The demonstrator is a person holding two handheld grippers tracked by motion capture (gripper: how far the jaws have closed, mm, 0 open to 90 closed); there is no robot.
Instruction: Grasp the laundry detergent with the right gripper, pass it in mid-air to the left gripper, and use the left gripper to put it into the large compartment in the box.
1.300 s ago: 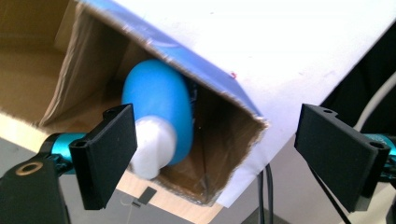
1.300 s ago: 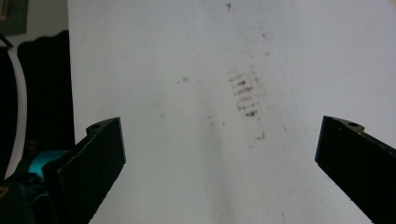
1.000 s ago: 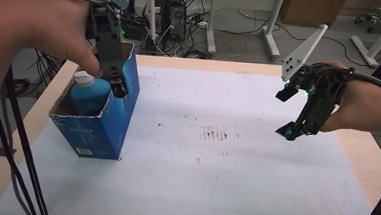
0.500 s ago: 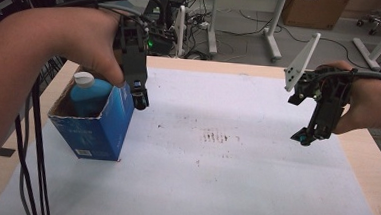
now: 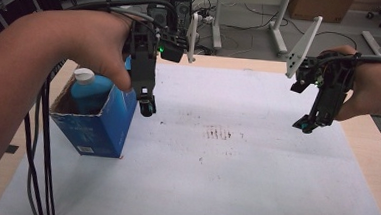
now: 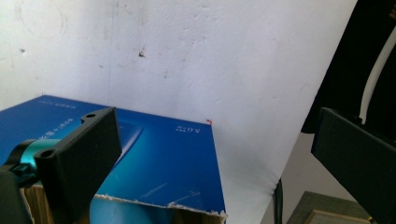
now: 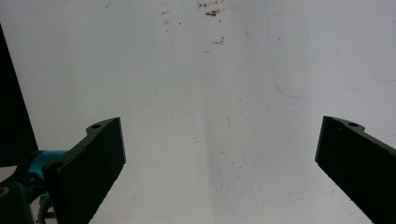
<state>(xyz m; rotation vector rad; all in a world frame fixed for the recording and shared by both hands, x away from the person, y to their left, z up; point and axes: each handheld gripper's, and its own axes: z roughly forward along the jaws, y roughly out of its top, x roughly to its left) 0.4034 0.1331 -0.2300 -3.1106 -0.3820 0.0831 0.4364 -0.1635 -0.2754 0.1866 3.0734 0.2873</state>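
I look down on a table covered in white paper (image 5: 254,181). At its left side stands an open-topped blue box (image 5: 102,124), and inside it a blue bottle (image 5: 90,92) with a white cap (image 5: 84,75) stands upright, its long axis vertical, the cap just above the torn rim.

My left gripper (image 5: 147,107) hangs tips down just beside the box's right wall, outside it and touching nothing that I can see. Its jaws have just been opening and now stand wide, with nothing between them; in the left gripper view the box's blue side (image 6: 154,158) lies below and past the left jaw, not within the gap.

My right gripper (image 5: 307,125) hovers over bare paper at the far right, well apart from the box, jaws also spread wide and empty (its own view has stained paper between them).

So the left gripper is by far the nearer. The bottle lies to its left and slightly lower, across the box wall. I judge that reaching it means coming in over the rim from above, along the bottle's axis.
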